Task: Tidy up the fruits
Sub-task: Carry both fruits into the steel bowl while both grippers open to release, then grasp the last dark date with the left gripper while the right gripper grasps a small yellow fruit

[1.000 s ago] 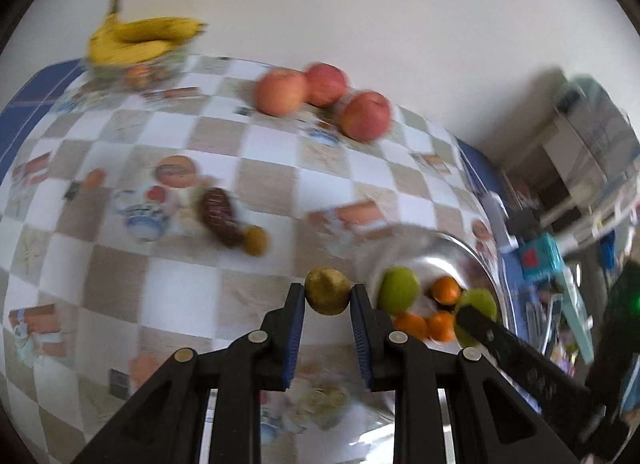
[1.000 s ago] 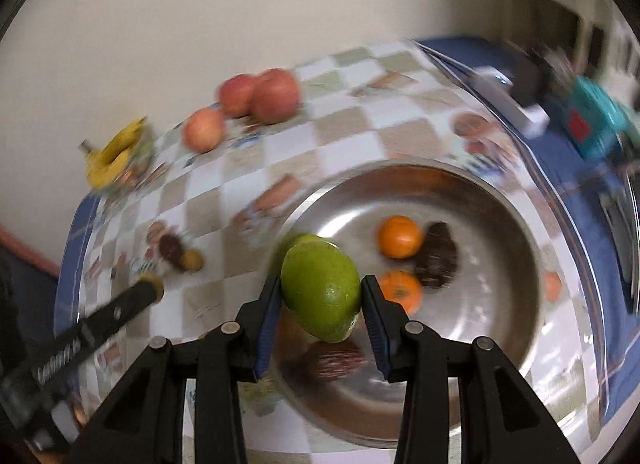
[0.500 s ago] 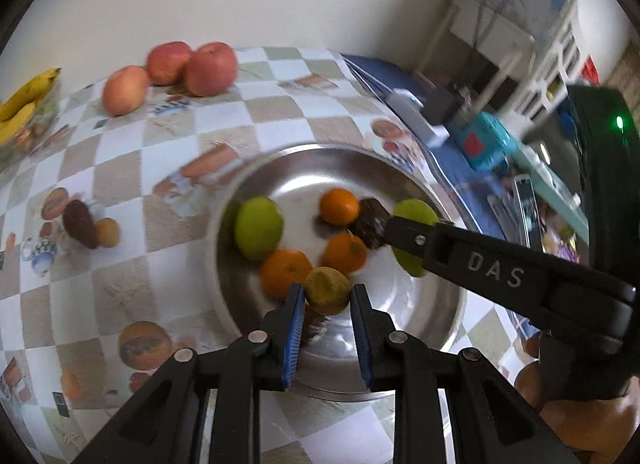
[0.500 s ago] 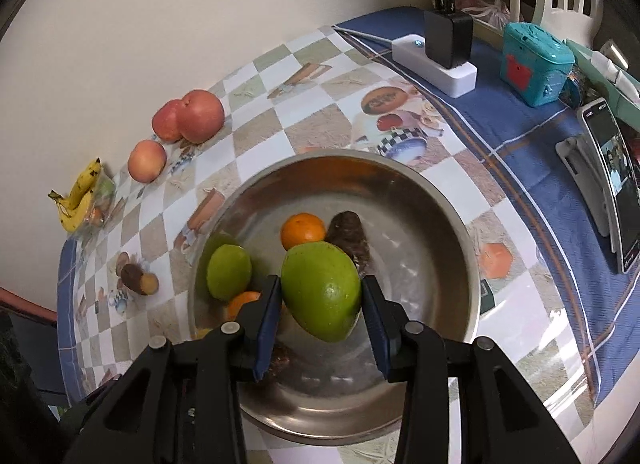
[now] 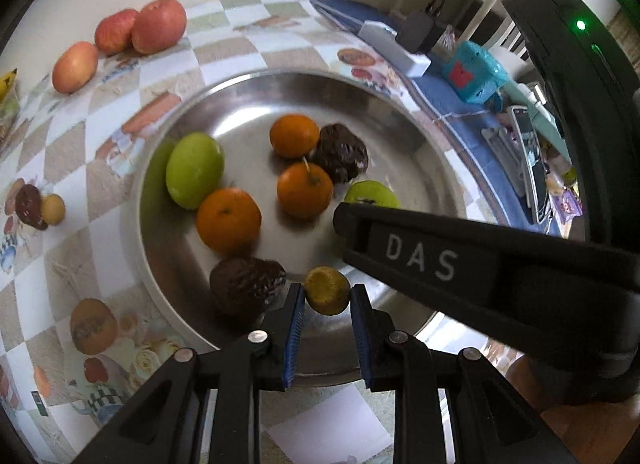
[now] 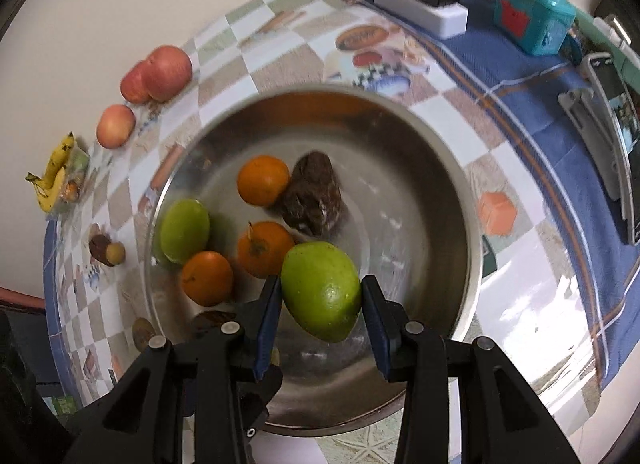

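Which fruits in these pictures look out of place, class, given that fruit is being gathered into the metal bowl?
Two small fruits, one dark and one yellow, lie alone on the checked tablecloth, apart from the metal bowl. The three apples and the bananas also sit outside it, near the wall.

**Both grippers closed on fruit**

The left black two-finger gripper (image 5: 326, 298) pinches a small yellow-brown round fruit (image 5: 327, 290) between blue pads. The right black gripper (image 6: 320, 298) clamps a large green oval fruit (image 6: 320, 290), reaching in from the right.
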`<state>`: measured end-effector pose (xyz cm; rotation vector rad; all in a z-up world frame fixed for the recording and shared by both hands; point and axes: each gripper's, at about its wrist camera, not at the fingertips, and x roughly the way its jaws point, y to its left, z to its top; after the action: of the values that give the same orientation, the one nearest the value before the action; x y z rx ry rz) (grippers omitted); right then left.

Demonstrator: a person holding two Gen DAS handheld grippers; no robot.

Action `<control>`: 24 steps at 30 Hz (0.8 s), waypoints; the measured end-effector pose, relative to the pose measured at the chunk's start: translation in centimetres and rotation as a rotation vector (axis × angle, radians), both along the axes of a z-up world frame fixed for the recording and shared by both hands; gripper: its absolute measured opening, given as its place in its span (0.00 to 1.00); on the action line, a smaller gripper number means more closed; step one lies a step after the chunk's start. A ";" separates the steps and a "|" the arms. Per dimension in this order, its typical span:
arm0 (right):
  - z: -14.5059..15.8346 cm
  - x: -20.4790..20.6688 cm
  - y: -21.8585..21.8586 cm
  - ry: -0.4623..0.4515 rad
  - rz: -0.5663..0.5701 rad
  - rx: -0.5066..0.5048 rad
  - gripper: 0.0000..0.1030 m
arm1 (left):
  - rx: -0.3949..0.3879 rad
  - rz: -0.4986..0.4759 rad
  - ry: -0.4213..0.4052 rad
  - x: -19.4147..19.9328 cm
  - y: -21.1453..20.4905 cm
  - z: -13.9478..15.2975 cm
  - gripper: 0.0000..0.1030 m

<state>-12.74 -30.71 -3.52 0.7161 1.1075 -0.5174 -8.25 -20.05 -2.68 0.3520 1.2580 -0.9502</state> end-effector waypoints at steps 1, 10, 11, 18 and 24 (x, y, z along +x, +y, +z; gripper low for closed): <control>-0.3 0.1 0.0 0.011 0.002 0.003 0.41 | 0.012 -0.001 0.007 0.0 -0.1 -0.4 0.25; -0.7 0.2 -0.1 0.024 0.004 0.004 0.41 | 0.033 0.004 0.048 0.3 0.0 -1.3 0.26; -0.5 0.2 -0.1 0.019 0.005 0.005 0.41 | 0.026 0.002 0.062 0.4 0.2 -1.1 0.26; 3.5 0.2 -0.1 -0.119 -0.024 -0.065 0.51 | -0.041 0.017 0.084 1.6 1.4 1.2 0.27; 7.0 2.5 0.9 -0.260 -0.002 -0.129 0.51 | -0.136 0.245 0.169 8.0 6.2 2.4 0.27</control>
<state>-10.29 -29.77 3.49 0.6507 0.8236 -0.4778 -0.27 -13.88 -0.26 0.0090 1.3469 -0.8623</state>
